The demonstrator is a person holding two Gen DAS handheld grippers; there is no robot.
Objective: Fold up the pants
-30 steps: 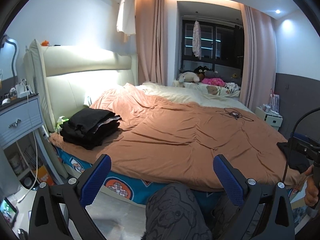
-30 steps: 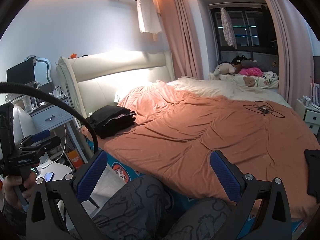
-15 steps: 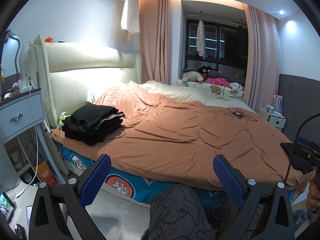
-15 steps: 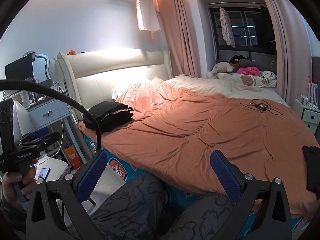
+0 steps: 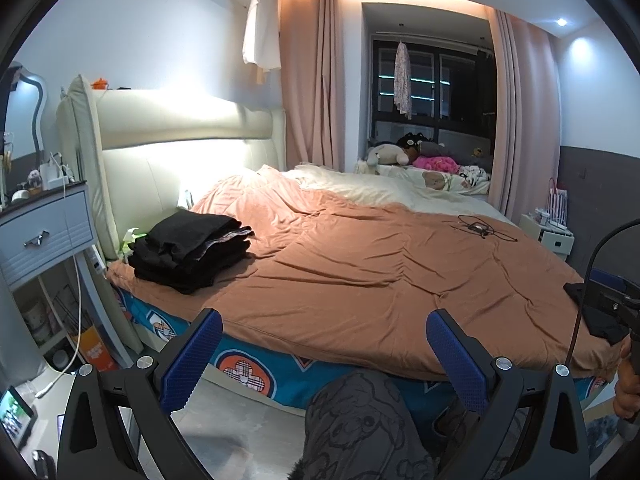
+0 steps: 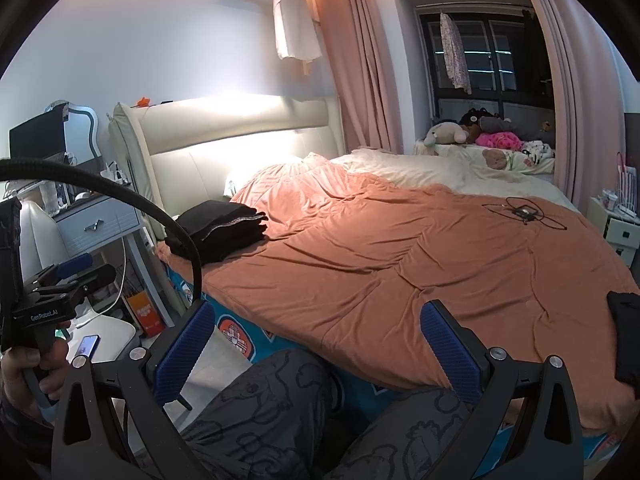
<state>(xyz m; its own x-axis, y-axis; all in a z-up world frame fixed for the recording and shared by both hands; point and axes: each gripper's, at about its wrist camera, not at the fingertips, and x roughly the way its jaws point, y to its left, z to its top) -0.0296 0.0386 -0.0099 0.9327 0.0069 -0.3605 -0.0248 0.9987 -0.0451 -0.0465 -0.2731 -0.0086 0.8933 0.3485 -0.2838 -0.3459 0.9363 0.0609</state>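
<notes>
A stack of folded black pants (image 5: 192,250) lies on the bed's near left corner by the headboard; it also shows in the right wrist view (image 6: 222,230). Another dark garment (image 6: 626,334) lies at the bed's right edge, partly hidden; it also shows in the left wrist view (image 5: 596,312). My left gripper (image 5: 324,354) is open and empty, held off the bed's near side. My right gripper (image 6: 314,346) is open and empty too, above my knees.
The bed has an orange-brown quilt (image 5: 380,272). A black cable and device (image 5: 478,228) lie on its far right. A grey nightstand (image 5: 40,232) stands left of the bed. Plush toys (image 5: 416,158) sit by the window. A phone (image 6: 86,346) lies on a white stool.
Both grippers have tilted up and shifted slightly, so the bed sits lower in view. Both stay open and empty. The pants have not moved.
</notes>
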